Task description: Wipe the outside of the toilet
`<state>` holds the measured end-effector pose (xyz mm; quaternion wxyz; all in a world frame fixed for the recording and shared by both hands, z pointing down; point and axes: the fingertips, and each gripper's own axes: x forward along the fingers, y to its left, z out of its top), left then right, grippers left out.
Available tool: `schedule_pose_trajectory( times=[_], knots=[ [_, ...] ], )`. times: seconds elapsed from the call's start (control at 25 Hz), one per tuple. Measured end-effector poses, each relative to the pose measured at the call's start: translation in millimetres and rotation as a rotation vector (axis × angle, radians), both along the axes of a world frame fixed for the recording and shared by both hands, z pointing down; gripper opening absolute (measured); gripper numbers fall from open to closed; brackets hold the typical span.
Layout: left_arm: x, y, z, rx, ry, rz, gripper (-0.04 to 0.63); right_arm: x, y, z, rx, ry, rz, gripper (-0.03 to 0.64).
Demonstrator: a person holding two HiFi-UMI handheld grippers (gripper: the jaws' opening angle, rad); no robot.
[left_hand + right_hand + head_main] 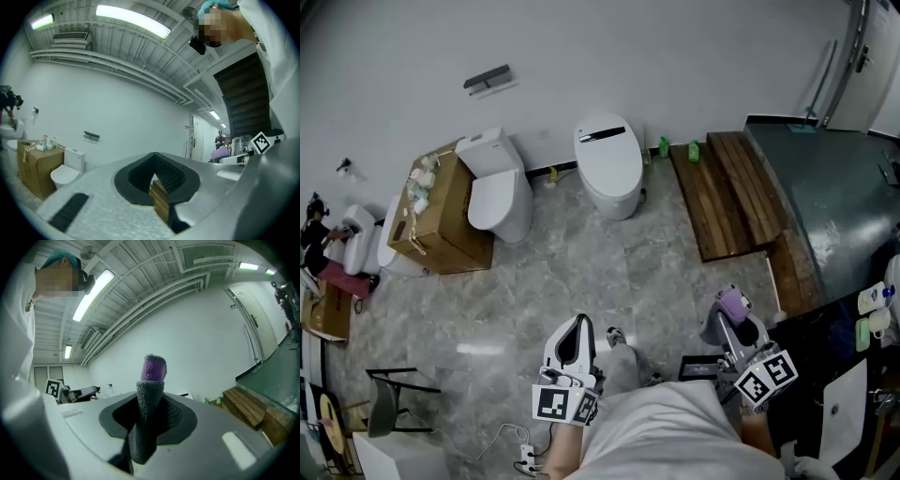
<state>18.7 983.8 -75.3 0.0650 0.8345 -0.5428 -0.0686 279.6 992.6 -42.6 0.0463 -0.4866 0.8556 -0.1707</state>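
Wiping step: not begun, by my reading. This is the approach, with both grippers held low in front of the person and well apart from any toilet.
Right gripper (152, 397): jaws clamped on a cloth (153, 376), grey with a purple part that sticks up past the tips. The head view shows the same bundle in it (734, 314).
Left gripper (157, 178): jaws closed together with nothing held. Only a sliver of background shows between the pads. It hangs by the person's left side (575, 328).
Toilet (609, 169): white and tankless, lid down, with a dark strip on top. It stands against the far wall, straight ahead across the floor (581, 272).
Second toilet (499, 192): has a tank and stands left of the first, just beside a box (441, 220). I cannot tell which toilet is meant, but the one straight ahead seems likelier.
Platform (731, 187): wooden, to the right of the toilet, with two green bottles (664, 147) at the wall between them.
Next move: likely a walk forward, then lowering the right gripper to the toilet's outer shell. The cloth stands bunched upright, so the gripper probably needs tilting so that fabric, not the jaw tips, meets the porcelain. The left gripper is free to steady.
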Motion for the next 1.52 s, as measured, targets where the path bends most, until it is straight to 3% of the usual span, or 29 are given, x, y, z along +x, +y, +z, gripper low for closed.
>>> schedule_pose_trajectory(
  times=[0.2,0.36,0.6,0.8,1.2,1.36,1.52],
  knots=[
    [-26.1,-74.9,-7.5,0.028,0.044,0.015,0.005,-12.7,-67.2,-0.4,-0.033,0.015,0.059,0.095],
    [-53.7,-138.3,-16.7,0.053,0.04,0.036,0.005,-45.0,-131.9,-16.6,-0.005,0.055,0.051,0.095],
    [-90.3,-215.5,-14.6,0.044,0.055,0.084,0.005,-80.6,-208.1,-29.1,0.021,0.085,0.095,0.097],
    [-108.9,-263.5,-12.1,0.032,0.1,0.089,0.005,-94.4,-249.7,-18.6,-0.016,0.086,0.113,0.097],
    [-71.9,-352.7,3.8,-0.001,0.071,0.085,0.005,-62.6,-342.9,-3.5,-0.04,0.106,0.087,0.098],
    [-38.9,-404.7,-2.9,0.013,0.046,0.054,0.005,-25.4,-403.1,5.5,-0.064,0.096,0.073,0.098],
    [1.7,-463.7,-17.6,0.03,0.067,0.009,0.005,18.4,-478.3,7.1,-0.079,0.112,0.042,0.098]
  ],
)
